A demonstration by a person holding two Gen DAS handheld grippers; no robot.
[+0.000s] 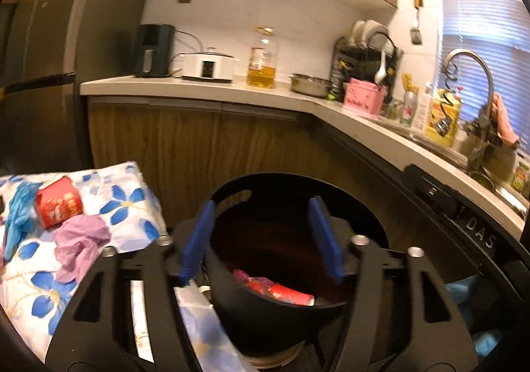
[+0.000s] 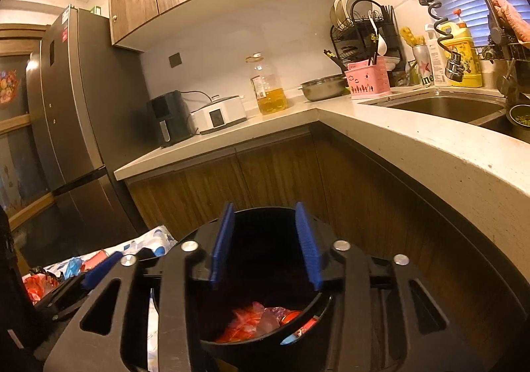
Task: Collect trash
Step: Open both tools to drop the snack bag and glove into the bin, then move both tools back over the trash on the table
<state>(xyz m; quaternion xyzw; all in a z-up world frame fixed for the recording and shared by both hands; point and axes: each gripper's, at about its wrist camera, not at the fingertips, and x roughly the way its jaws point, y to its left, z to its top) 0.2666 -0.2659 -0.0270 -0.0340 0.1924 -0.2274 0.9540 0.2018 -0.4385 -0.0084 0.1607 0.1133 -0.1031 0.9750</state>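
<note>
Trash mostly sits in the black bin (image 1: 265, 312) already: red wrappers (image 2: 245, 322), a pinkish plastic scrap and a red paper cup (image 1: 293, 294) lying on its side at the bottom. My left tongs (image 1: 261, 236) hang right over the bin mouth with the blue pads (image 1: 197, 239) apart and nothing between them. My right tongs (image 2: 265, 242) are over the same bin, also apart and empty, though not as wide. Off to the left, the table with the blue-flower cloth (image 1: 126, 199) has more stuff on it: a crushed red cup (image 1: 58, 206), a blue glove (image 1: 18, 213) just left of it, and a crumpled purple glove (image 1: 81, 242) a bit nearer. Far side is the kitchen counter (image 2: 232, 136) with an oil bottle (image 2: 270, 90) and an air fryer (image 2: 167, 121).
</note>
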